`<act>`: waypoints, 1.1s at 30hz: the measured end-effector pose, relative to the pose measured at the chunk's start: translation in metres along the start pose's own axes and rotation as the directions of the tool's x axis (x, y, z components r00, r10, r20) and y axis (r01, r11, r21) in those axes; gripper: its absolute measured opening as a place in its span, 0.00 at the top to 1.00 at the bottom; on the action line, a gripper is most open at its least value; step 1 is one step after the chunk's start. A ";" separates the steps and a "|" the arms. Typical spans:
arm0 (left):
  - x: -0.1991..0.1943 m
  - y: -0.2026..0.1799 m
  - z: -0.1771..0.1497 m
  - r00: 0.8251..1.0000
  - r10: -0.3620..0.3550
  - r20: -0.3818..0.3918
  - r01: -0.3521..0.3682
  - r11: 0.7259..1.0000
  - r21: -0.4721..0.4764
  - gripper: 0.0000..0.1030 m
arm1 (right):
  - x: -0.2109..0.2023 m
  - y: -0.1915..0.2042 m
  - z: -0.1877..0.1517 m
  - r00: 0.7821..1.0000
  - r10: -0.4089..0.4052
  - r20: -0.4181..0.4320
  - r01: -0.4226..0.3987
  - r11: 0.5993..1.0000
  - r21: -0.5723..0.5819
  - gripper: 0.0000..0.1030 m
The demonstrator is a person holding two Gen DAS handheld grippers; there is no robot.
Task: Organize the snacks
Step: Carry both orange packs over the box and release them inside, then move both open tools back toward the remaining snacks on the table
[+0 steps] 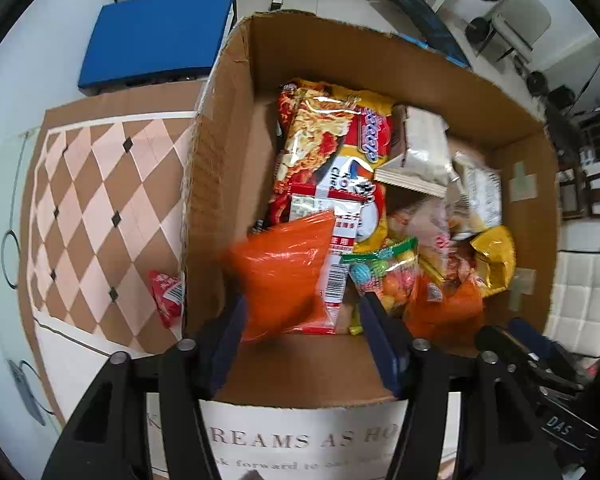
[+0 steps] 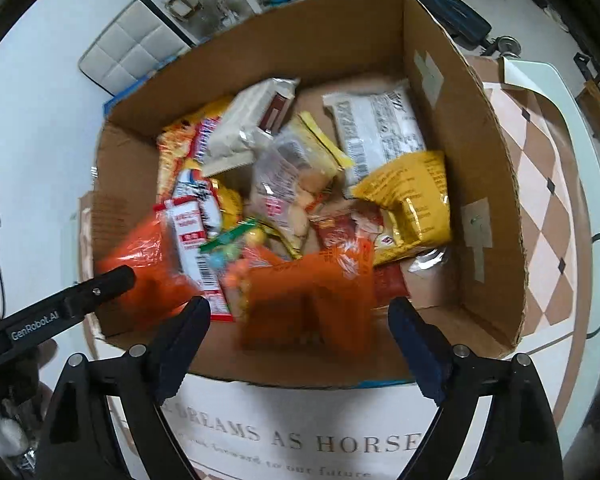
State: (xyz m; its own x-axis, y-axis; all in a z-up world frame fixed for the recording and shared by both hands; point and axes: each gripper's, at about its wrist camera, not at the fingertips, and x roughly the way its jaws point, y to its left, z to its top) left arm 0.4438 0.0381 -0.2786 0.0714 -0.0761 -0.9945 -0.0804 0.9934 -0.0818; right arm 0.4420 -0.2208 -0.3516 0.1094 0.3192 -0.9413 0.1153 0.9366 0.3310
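Where checkered cloth [image 1: 100, 184] covers it, a cardboard box [image 1: 228, 128] stands.

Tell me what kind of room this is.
Probably a living space used as a home gym: a weight bench and dumbbells stand on the floor beyond the cardboard box of snacks.

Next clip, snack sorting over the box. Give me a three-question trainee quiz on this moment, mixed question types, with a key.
1. True or false: the brown cardboard box already holds several snack packets.
2. Multiple choice: the blurred orange plastic packet in front of the left gripper is (a) pinched by both pads, (b) between open jaws, not pressed, (c) lying outside the box.
3. Fill in: a small red wrapped snack lies outside the box on the ______ tablecloth.

Key: 1 true. 2 b. 3 checked brown and pink.
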 end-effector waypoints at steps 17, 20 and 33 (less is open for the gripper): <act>-0.071 -0.007 -0.047 0.957 -0.018 0.291 0.020 1.000 -0.003 0.06 | -0.065 -0.021 -0.029 0.987 0.044 0.156 -0.049 0.998 0.031 0.07; -0.083 -0.001 -0.070 0.933 0.021 0.359 -0.007 0.999 -0.040 0.06 | -0.075 -0.040 -0.044 0.981 0.012 0.195 -0.029 0.996 0.086 0.07; -0.008 0.066 -0.132 0.959 0.106 0.262 -0.024 0.954 -0.298 0.06 | 0.022 -0.111 -0.076 0.997 -0.053 0.055 0.039 0.970 0.239 0.21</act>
State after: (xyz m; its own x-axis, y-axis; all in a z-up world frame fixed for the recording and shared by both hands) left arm 0.3062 0.0925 -0.2842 0.3205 0.0547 -0.9457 -0.3746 0.9243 -0.0735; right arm 0.3567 -0.3066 -0.4143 0.1572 0.2604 -0.9526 0.3524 0.8863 0.3004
